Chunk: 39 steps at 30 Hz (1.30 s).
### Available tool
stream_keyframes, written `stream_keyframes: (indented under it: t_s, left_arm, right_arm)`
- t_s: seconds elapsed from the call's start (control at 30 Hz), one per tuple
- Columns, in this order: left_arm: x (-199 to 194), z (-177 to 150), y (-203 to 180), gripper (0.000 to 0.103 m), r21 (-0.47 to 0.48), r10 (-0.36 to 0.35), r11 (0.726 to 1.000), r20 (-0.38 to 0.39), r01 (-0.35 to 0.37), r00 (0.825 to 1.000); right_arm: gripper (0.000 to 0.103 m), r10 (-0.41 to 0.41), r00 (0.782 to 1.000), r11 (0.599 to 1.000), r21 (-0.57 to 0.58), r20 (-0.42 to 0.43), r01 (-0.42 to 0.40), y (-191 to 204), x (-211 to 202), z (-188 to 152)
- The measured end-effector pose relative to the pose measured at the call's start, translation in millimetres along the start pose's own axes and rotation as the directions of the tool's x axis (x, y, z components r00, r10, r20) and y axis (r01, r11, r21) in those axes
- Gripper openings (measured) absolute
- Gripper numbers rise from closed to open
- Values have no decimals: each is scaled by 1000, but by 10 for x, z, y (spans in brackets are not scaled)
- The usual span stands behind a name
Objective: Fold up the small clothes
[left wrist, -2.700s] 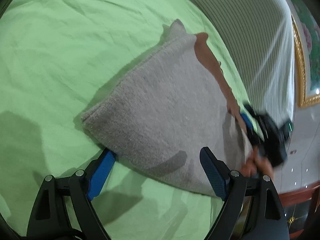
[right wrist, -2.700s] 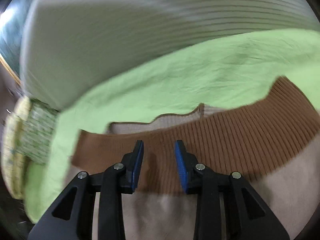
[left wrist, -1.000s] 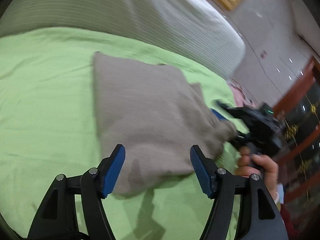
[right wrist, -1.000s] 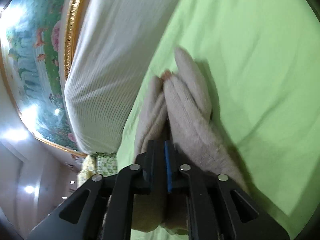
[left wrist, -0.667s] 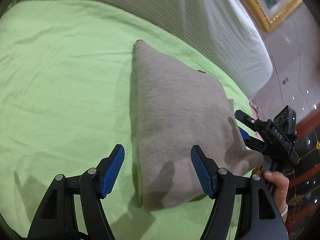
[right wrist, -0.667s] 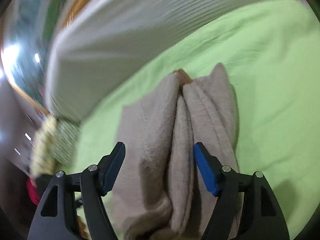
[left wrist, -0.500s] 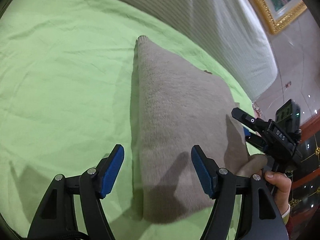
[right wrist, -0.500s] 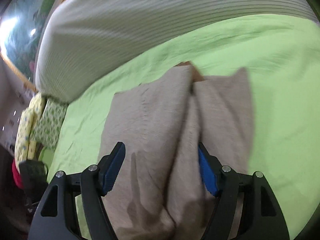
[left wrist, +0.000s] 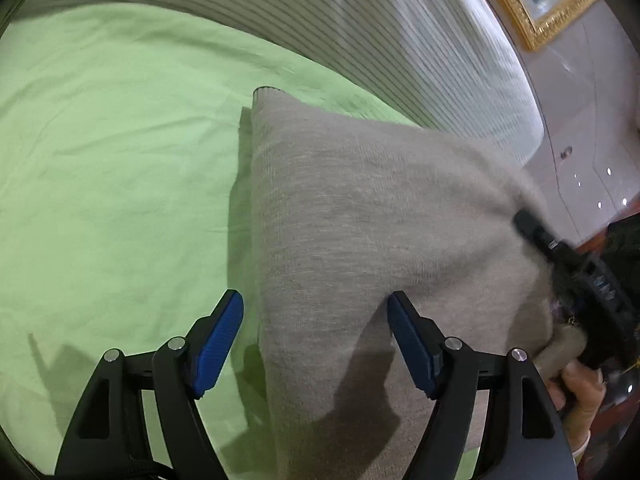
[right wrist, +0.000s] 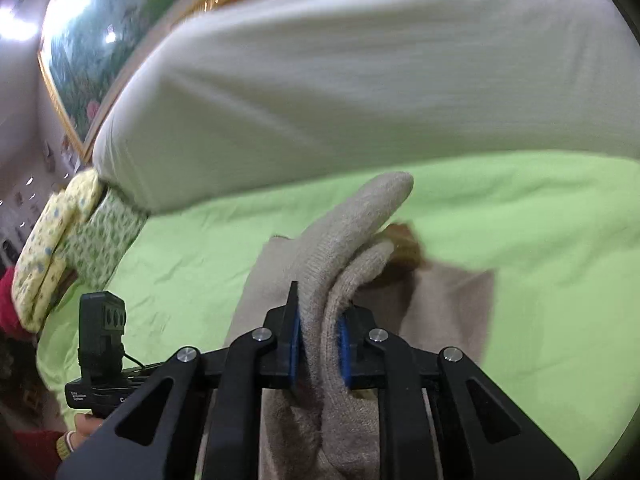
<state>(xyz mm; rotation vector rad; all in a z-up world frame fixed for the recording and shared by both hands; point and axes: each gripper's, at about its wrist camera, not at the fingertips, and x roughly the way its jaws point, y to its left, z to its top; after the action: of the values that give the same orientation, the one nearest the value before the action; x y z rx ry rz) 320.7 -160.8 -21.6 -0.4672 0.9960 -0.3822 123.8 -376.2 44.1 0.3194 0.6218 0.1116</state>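
A folded beige knit sweater (left wrist: 360,220) lies on the green sheet (left wrist: 100,160). My left gripper (left wrist: 314,300) hovers over its near left edge. Its jaws are opening, and the blue pads stand clear of the cloth. My right gripper (right wrist: 318,320) is closing, and its pads pinch a thick fold of the sweater (right wrist: 352,232), which rises off the bed. A brown ribbed hem (right wrist: 404,248) peeks out beneath the raised fold. In the left wrist view the right gripper (left wrist: 560,256) sits at the sweater's right corner.
A white striped duvet (left wrist: 400,40) bulks behind the sweater along the sheet's far side. A floral pillow (right wrist: 72,232) lies at the left end of it. A gold picture frame (left wrist: 540,20) hangs on the wall. A hand (right wrist: 86,424) holds the left gripper's handle.
The right gripper went from wide apart to clamped on the sweater's fold and lifted it. The left gripper moved closer over the sweater's near left edge.
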Motion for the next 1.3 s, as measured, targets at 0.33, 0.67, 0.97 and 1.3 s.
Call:
stream_keyframes:
  t_s: [0.33, 0.67, 0.97, 1.3]
  left_arm:
    - [177, 3, 21, 76, -6, 32, 999, -35, -33, 999]
    - [270, 48, 52, 80, -33, 12, 999, -43, -13, 999]
    - [527, 162, 242, 81, -122, -76, 990, -77, 66, 994]
    - [383, 134, 146, 39, -59, -128, 990, -31, 126, 991]
  right_arm:
    - [40, 69, 997, 976, 210, -41, -59, -736, 290, -515]
    - [66, 8, 997, 978, 210, -71, 8, -815, 339, -428]
    - [68, 75, 987, 964, 262, -145, -34, -873, 784, -352]
    - [34, 175, 980, 930, 342, -93, -134, -822, 644, -407]
